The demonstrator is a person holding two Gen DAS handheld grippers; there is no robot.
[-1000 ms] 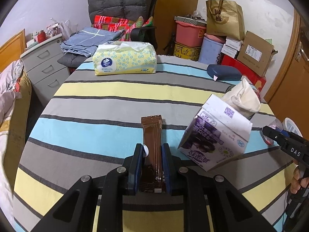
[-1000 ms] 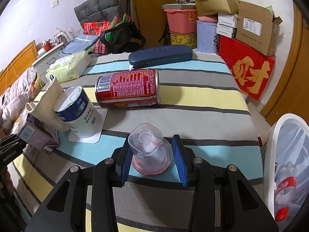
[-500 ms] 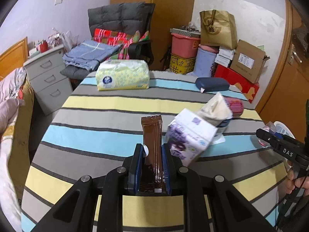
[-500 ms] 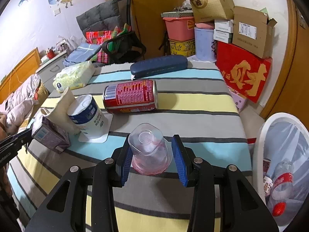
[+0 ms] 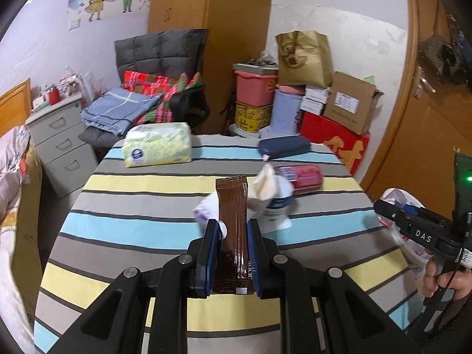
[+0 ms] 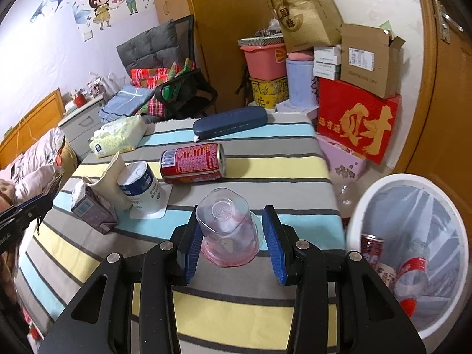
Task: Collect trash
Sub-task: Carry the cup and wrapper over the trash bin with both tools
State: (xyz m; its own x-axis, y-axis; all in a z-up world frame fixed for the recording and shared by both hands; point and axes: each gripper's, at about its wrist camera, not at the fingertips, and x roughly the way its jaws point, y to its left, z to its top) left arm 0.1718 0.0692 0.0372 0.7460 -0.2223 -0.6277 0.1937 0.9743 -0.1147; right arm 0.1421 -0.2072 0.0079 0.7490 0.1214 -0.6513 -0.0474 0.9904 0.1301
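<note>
Left wrist view: my left hand-held gripper [image 5: 233, 233] is clamped nearly closed on a brown sachet [image 5: 232, 206], held above the striped surface [image 5: 141, 206]. In the right wrist view, my right hand-held gripper [image 6: 230, 236] is partly open, squeezing a clear plastic cup [image 6: 227, 224], bottom pointing forward, just beside the white trash bin [image 6: 383, 183].

Both tools are black plastic with silver round screws on their link arms. The left gripper [image 5: 233, 230] and right gripper [image 6: 233, 230] carry blue ribbed pads [image 6: 275, 242]. One black body has white "DAS" letters, a green light and thin cable.
</note>
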